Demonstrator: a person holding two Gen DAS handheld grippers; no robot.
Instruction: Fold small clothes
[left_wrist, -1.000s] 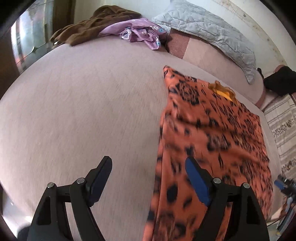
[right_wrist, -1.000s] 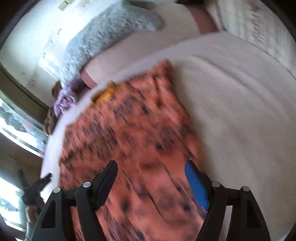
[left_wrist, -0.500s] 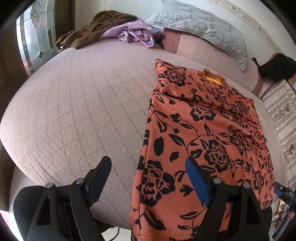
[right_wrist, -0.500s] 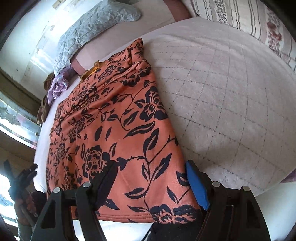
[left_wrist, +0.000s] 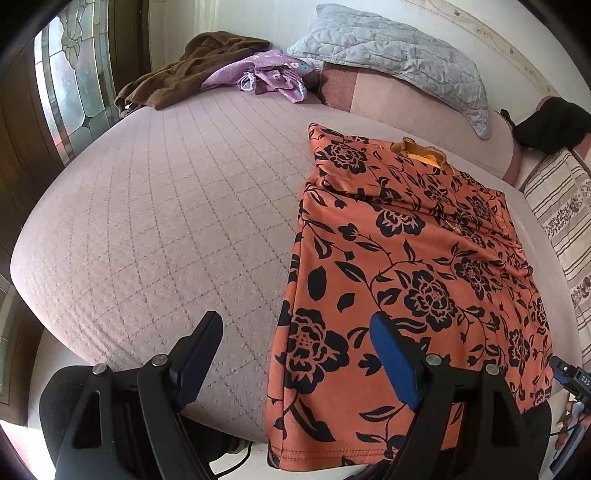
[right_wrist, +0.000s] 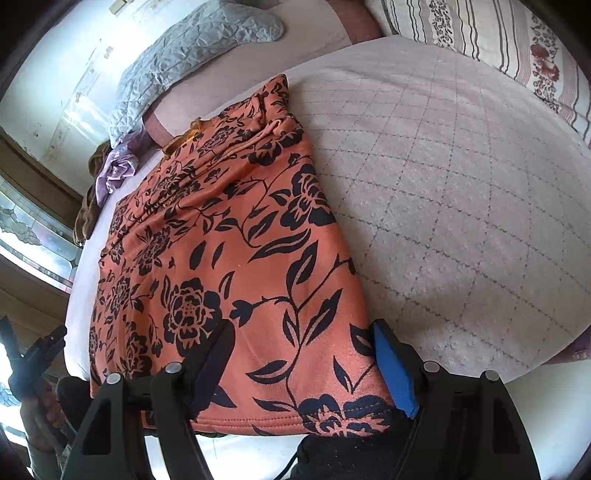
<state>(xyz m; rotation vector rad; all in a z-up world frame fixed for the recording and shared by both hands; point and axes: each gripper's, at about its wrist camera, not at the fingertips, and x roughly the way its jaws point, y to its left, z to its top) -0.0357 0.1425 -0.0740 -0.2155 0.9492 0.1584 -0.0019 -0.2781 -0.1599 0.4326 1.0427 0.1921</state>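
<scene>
An orange garment with black flowers lies spread flat on the pale quilted bed, its hem hanging over the near edge and its yellow-lined neck at the far end. My left gripper hovers open above the garment's lower left corner, one finger over bare bed and one over the cloth. My right gripper hovers open above the lower right corner. Neither holds anything. The right gripper also shows at the left wrist view's right edge.
A brown cloth and a purple flowered garment lie piled at the bed's far left corner. A grey quilted pillow leans on the headboard. A striped cover lies at the right. A stained-glass window stands left.
Both grippers drew back toward the near edge of the bed, so the garment's hem and the bed's edge came into view. Their jaws stayed open.
</scene>
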